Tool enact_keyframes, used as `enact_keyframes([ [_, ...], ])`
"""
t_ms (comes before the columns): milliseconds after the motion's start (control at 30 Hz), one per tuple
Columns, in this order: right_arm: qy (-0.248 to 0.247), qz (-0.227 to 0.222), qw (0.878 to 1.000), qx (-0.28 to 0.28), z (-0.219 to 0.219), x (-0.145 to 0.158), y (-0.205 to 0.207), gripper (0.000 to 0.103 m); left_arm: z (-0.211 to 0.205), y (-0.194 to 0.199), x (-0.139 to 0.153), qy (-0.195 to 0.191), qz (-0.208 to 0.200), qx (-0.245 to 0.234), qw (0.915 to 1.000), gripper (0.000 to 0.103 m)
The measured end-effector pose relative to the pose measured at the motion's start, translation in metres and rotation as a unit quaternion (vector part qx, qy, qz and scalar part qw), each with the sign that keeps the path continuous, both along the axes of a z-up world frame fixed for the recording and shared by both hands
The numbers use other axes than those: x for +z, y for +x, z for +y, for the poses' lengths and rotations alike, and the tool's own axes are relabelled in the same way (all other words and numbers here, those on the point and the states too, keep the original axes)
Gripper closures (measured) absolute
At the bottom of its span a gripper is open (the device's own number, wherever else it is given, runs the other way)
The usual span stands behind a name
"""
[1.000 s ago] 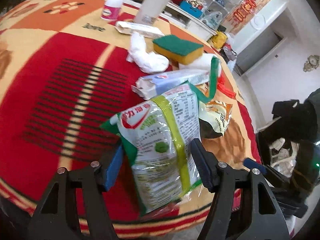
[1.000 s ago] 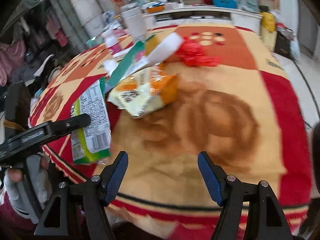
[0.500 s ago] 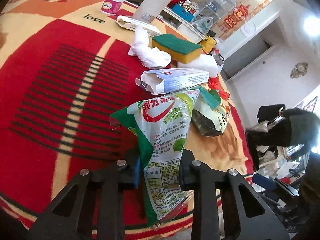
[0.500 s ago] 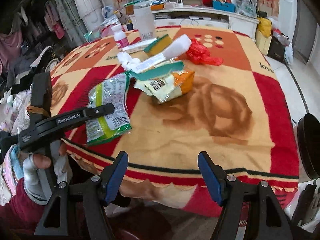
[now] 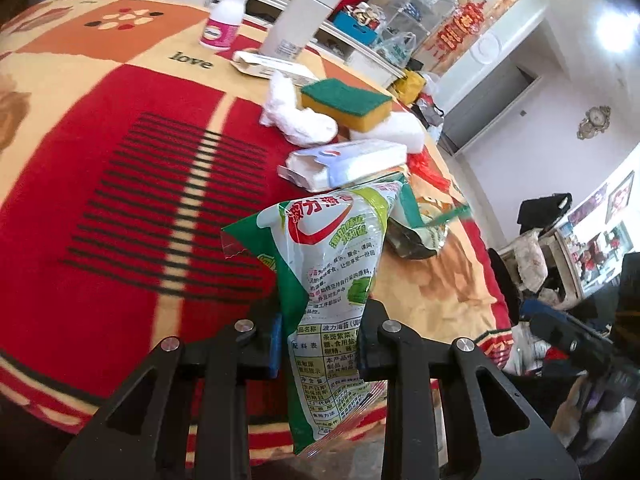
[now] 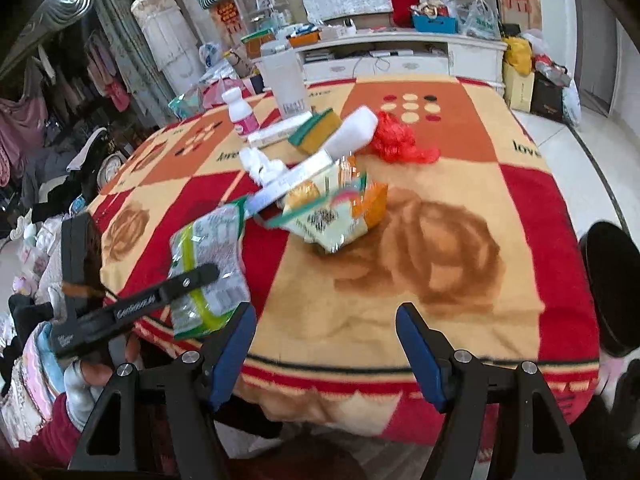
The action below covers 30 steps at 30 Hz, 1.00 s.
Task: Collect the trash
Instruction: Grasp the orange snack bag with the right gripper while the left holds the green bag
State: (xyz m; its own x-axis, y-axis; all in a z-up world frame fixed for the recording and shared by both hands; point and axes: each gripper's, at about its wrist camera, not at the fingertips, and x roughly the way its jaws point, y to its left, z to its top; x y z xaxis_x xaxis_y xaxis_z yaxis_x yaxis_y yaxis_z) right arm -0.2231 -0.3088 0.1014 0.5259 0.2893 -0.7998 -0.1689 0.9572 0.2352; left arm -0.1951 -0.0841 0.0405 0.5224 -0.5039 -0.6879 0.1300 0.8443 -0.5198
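Observation:
My left gripper [image 5: 318, 342] is shut on a green and white snack bag [image 5: 332, 264] and holds it up at the near edge of the blanket-covered table [image 5: 120, 184]. In the right wrist view the same bag [image 6: 208, 256] hangs in the left gripper [image 6: 200, 276] at the table's left edge. My right gripper [image 6: 326, 344] is open and empty, off the table's near edge. More trash lies mid-table: an orange and green wrapper [image 6: 336, 212], a white box [image 5: 348, 162], crumpled tissue [image 5: 296, 120] and a red plastic bag [image 6: 400, 140].
A green and yellow sponge [image 5: 346, 100], a white sponge [image 5: 390, 132], a pink-labelled bottle [image 5: 224, 20], a white canister [image 5: 300, 20] and a flat carton [image 5: 264, 66] stand farther back. A dark round bin [image 6: 612, 288] is at the table's right side.
My left gripper closed on the snack bag and lifted it off the blanket toward the near edge. My right gripper stayed open and pulled back from the table.

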Motion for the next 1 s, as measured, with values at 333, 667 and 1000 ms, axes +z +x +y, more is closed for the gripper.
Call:
enact_keyframes([
  [333, 0.008, -0.007, 1.0, 0.011, -0.013, -0.01, 0.044, 0.024, -0.01, 0.02, -0.009, 0.006, 0.017, 0.006, 0.9998, 0.043],
  [667, 0.018, 0.021, 0.998, 0.056, -0.014, -0.022, 0.131, 0.014, 0.008, 0.034, 0.007, 0.067, 0.008, 0.005, 0.9977, 0.079],
  [1000, -0.04, 0.075, 0.981, 0.174, 0.043, -0.069, 0.163, 0.005, 0.045, 0.045, 0.019, 0.031, 0.014, 0.04, 0.9986, 0.079],
])
